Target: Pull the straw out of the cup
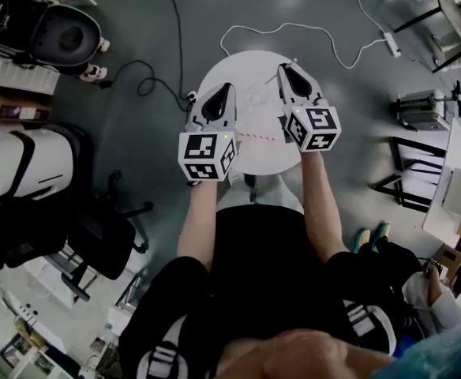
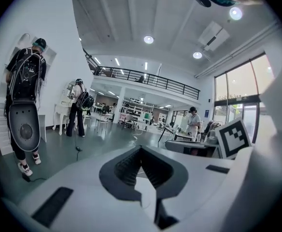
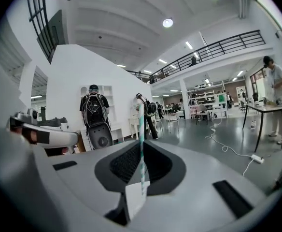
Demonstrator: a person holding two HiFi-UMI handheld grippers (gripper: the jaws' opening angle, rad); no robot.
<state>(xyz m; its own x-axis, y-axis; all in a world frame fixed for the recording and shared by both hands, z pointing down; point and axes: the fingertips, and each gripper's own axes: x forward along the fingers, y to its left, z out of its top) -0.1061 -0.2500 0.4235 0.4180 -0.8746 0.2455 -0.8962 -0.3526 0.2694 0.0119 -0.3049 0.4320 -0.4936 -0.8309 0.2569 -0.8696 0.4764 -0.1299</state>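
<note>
A round white table stands in front of me in the head view, with a clear cup faintly visible on it between my two grippers. My right gripper is raised over the table's right side, shut on a thin teal-and-white striped straw. The straw stands upright between the pads, clear of the cup. My left gripper hovers over the table's left side; its jaws meet at the tips with nothing between them. A red-and-white striped straw lies on the table nearer to me.
A white cable and a power strip lie on the grey floor beyond the table. A black office chair stands to the left and black frames to the right. People wearing backpacks stand by the far wall.
</note>
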